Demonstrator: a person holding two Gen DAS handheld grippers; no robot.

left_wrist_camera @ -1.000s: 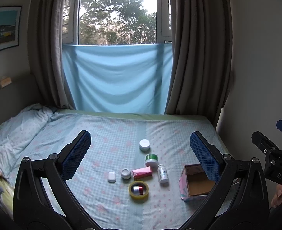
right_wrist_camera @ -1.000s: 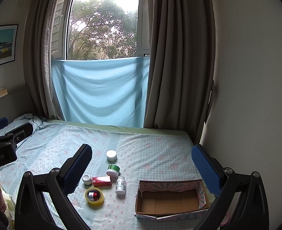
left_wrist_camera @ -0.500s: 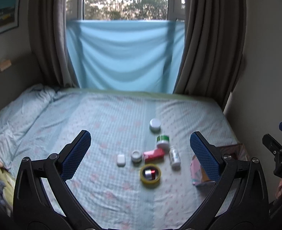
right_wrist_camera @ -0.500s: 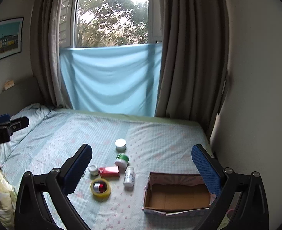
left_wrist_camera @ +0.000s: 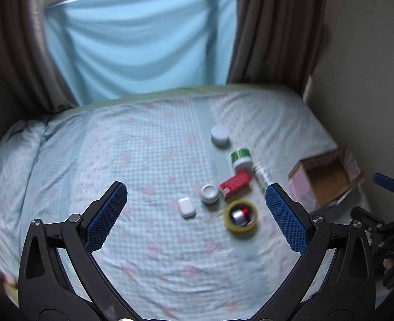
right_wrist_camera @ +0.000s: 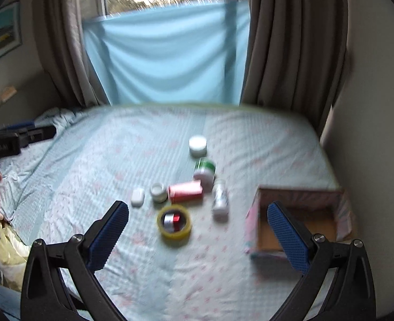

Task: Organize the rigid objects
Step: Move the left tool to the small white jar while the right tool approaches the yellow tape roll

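Several small objects lie on the bed: a white earbud case [left_wrist_camera: 186, 207] [right_wrist_camera: 137, 197], a small white jar [left_wrist_camera: 209, 193] [right_wrist_camera: 159, 192], a red box [left_wrist_camera: 235, 184] [right_wrist_camera: 185, 191], a yellow tape roll [left_wrist_camera: 240, 218] [right_wrist_camera: 174, 225] with a small silver-red thing inside, a green-lidded jar [left_wrist_camera: 240, 157] [right_wrist_camera: 204, 169], a white bottle [right_wrist_camera: 220, 200] and a white round jar [left_wrist_camera: 219, 135] [right_wrist_camera: 197, 145]. An open cardboard box [left_wrist_camera: 326, 182] [right_wrist_camera: 298, 220] stands to their right. My left gripper [left_wrist_camera: 195, 218] and right gripper [right_wrist_camera: 198, 231] are open, empty, above the bed.
The bed [left_wrist_camera: 143, 160] has a light blue checked sheet. A blue cloth [left_wrist_camera: 140, 50] hangs over the window between brown curtains. A wall [left_wrist_camera: 363, 67] borders the bed on the right, close to the box. A yellow cloth [right_wrist_camera: 7, 251] lies at the left edge.
Both grippers have tilted down and moved closer to the objects on the bed, which now look larger. Both stay open. The views are motion-blurred.
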